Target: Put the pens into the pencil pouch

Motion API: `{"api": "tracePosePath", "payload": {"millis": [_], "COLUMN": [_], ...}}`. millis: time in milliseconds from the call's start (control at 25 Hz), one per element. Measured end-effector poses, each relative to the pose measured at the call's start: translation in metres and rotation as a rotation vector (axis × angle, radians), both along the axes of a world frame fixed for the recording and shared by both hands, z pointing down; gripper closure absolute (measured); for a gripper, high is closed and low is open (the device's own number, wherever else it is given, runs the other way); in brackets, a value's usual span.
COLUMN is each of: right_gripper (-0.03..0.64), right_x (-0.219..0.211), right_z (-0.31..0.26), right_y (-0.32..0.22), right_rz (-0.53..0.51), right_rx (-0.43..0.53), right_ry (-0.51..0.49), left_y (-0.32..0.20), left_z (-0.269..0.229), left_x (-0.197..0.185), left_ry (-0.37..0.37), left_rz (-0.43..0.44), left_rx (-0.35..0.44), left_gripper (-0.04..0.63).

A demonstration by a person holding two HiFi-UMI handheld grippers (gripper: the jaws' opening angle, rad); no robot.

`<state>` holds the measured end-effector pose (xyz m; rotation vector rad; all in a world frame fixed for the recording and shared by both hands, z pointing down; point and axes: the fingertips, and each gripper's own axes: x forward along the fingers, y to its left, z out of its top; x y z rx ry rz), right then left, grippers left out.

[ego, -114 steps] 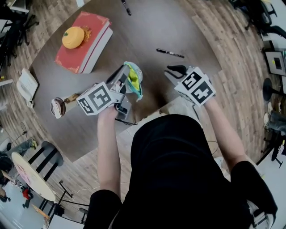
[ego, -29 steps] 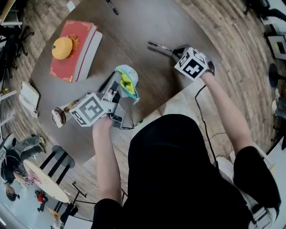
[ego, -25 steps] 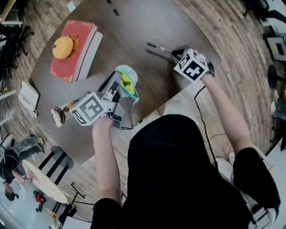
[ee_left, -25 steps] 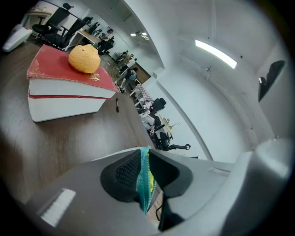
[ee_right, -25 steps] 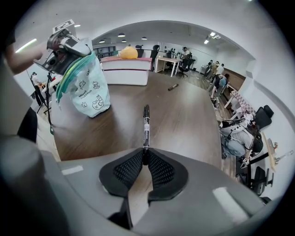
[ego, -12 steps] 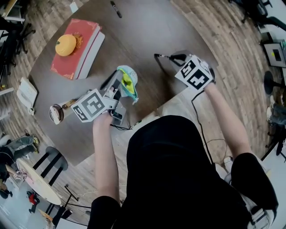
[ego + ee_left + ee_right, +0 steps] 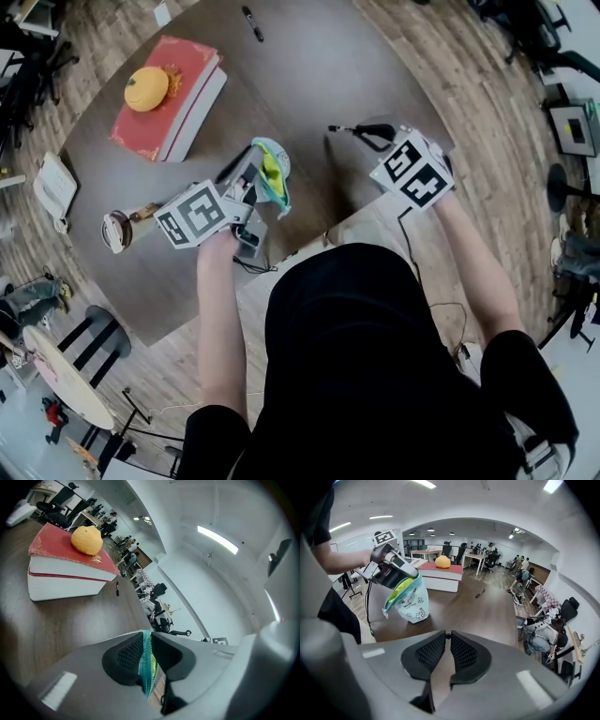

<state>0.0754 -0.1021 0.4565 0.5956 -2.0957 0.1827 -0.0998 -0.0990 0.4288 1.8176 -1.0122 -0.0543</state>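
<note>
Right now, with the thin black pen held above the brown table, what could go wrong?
1. The right gripper pinches the thin black pen only at its tips; it could swivel or drop.
2. The left gripper holds the pale teal-zippered fabric pouch by one rim edge; a poke might tip it.

A stack of red-covered books (image 7: 173,101) lies near the far left edge of the round wooden table (image 7: 309,66), with an orange (image 7: 148,88) resting on top. At the table's left edge sits a small round object (image 7: 116,230), too small to identify. Wooden flooring (image 7: 487,84) surrounds the table.
</note>
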Motion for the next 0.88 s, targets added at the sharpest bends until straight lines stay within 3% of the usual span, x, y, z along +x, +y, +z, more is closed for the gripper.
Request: {"api": "tracePosePath", "payload": {"millis": [880], "right_gripper": [0.572], "right_x": [-0.054], "right_z": [-0.101], "right_y": [0.033], "right_rz": [-0.177], "right_rx": [0.036], "right_ry": [-0.128], "left_y": [-0.004], "left_z": [0.001], "left_x": [-0.01], "left_ry": [0.022], "left_rz": [-0.034], "left_rx": [0.004], "left_gripper": [0.543]}}
